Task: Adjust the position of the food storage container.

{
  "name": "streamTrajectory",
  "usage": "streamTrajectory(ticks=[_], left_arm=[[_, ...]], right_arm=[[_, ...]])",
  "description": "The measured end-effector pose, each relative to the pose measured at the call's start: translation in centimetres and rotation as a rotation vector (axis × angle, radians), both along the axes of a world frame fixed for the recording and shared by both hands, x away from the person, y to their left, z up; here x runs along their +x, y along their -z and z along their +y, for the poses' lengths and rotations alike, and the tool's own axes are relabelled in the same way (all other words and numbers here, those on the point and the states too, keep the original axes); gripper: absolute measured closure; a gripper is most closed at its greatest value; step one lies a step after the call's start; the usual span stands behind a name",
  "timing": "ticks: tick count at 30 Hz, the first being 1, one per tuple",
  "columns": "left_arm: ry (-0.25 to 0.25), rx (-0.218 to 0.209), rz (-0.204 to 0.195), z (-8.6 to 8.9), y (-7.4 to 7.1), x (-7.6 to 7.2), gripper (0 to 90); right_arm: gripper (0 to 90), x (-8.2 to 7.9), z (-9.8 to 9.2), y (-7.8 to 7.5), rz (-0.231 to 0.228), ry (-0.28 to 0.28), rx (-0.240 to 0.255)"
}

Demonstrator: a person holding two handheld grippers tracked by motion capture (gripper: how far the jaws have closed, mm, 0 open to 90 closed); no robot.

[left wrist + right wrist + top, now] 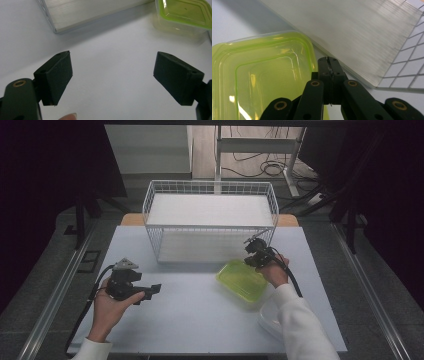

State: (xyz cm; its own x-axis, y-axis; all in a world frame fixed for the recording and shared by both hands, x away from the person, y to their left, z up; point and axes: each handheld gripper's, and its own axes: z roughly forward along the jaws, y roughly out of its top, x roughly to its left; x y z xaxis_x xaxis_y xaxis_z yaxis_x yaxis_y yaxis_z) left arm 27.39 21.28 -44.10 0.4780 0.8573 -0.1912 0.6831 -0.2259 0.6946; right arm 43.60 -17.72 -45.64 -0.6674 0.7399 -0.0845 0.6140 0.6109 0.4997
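Observation:
A clear container with a yellow-green lid (241,280) (185,11) (262,75) lies on the white table (200,320), right of centre. My right gripper (251,260) (328,61) hovers at the lid's far right corner, beside the basket. Its jaws are shut, pads pressed together, and I see nothing between them. My left gripper (150,291) (112,75) is held level over the left of the table, pointing right toward the container. Its jaws stand wide open and empty.
A white wire basket (210,215) (409,65) with a pale board (95,10) (362,32) as its floor stands at the back centre of the table. A white rounded object (270,317) lies by the front right edge, partly under the right sleeve.

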Motion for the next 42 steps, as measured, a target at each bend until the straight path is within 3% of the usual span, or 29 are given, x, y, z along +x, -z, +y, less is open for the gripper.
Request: streamTrajectory(ticks=[11, 15, 18, 21, 29, 42], left_arm=[[-0.014, 0.01, 0.014, 0.0, 0.2, 0.1, 15.7], [-0.014, 0.014, 0.018, 0.1, 0.3, 0.2, 15.7], [-0.014, 0.014, 0.018, 0.1, 0.3, 0.1, 15.7], [-0.015, 0.011, 0.019, 0.2, 0.2, 0.1, 15.8], [-0.012, 0.014, 0.019, 0.2, 0.3, 0.2, 15.8], [-0.007, 0.021, 0.025, 0.1, 0.4, 0.3, 15.7]], right_arm=[[89.0, 0.0, 0.8, 0.0, 0.002, -0.035, 0.022], [89.0, -0.4, 1.8, 0.1, -0.009, -0.061, -0.002], [89.0, -0.3, 1.9, 0.1, -0.03, -0.047, -0.014], [89.0, 0.3, 1.6, -0.1, -0.043, 0.008, -0.016], [89.0, 0.7, 1.7, 0.7, -0.026, 0.012, -0.035], [89.0, -0.7, 3.4, 0.9, -0.01, -0.148, -0.025]])
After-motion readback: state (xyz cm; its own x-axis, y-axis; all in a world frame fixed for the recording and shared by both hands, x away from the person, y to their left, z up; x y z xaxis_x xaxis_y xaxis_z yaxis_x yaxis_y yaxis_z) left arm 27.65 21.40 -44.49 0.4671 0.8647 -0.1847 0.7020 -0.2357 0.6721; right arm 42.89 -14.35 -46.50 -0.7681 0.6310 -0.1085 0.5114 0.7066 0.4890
